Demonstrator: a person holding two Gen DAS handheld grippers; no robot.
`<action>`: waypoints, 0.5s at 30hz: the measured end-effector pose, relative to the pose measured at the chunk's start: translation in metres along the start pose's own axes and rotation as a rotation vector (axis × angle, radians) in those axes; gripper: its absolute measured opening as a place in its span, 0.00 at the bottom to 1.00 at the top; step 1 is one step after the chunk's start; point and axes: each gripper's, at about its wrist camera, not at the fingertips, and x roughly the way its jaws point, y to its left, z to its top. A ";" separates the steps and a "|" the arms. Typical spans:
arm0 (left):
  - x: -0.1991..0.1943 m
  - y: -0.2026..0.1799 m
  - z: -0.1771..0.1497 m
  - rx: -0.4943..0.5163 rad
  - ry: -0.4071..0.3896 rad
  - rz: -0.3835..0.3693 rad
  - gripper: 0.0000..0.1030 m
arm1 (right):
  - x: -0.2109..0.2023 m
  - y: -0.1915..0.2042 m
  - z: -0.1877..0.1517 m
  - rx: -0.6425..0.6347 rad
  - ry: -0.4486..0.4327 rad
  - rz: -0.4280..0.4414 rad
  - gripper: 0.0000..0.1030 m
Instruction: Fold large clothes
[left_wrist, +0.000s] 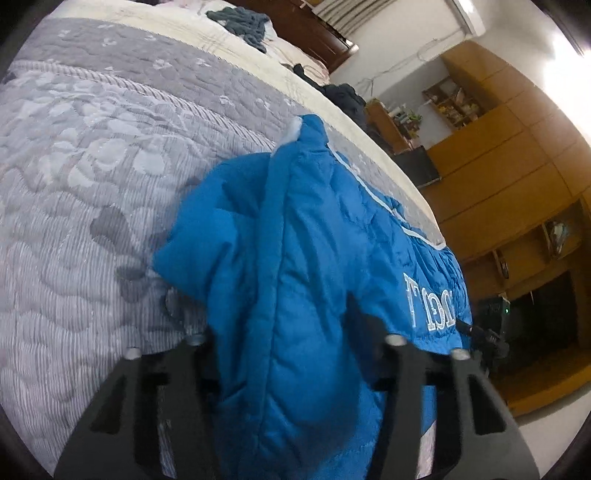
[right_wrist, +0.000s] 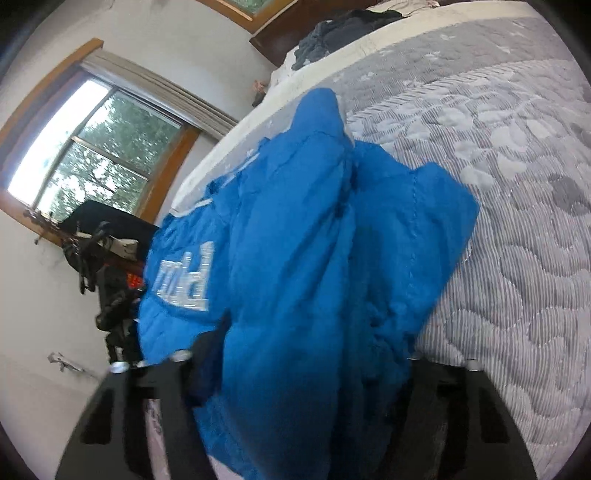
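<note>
This is a bedroom in a home. A big bed (left_wrist: 110, 147) with a gray quilt (right_wrist: 517, 221) fills most of the room. Loose clothes (left_wrist: 240, 20) lie at its far end. Wooden cupboards (left_wrist: 498, 166) stand by one wall, and a window (right_wrist: 92, 147) shows green trees.

A bed (left_wrist: 92, 177) covered by a grey quilt (left_wrist: 74, 229), stitched with pale leaf and petal shapes, is carrying a blue padded jacket (left_wrist: 295, 280) near its edge. The jacket is lying bunched along that edge, its white lettering (left_wrist: 428, 302) facing the room and a white trim line running beside a cream band (left_wrist: 258, 62) of bedding. Part of the jacket is hanging over the side; how much is resting on the quilt cannot be told. Farther up the bed, dark clothes (left_wrist: 240, 22) are lying in heaps on the cream bedding, and another dark heap (right_wrist: 343, 33) is sitting at the far corner.
</note>
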 end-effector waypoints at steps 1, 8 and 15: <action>-0.003 -0.001 -0.001 -0.001 -0.010 0.002 0.35 | -0.004 0.004 -0.002 -0.009 -0.010 0.004 0.45; -0.037 -0.032 -0.021 -0.010 -0.046 -0.072 0.17 | -0.040 0.035 -0.008 -0.089 -0.046 0.036 0.34; -0.084 -0.070 -0.088 0.026 -0.010 -0.117 0.17 | -0.097 0.063 -0.060 -0.152 -0.021 0.038 0.34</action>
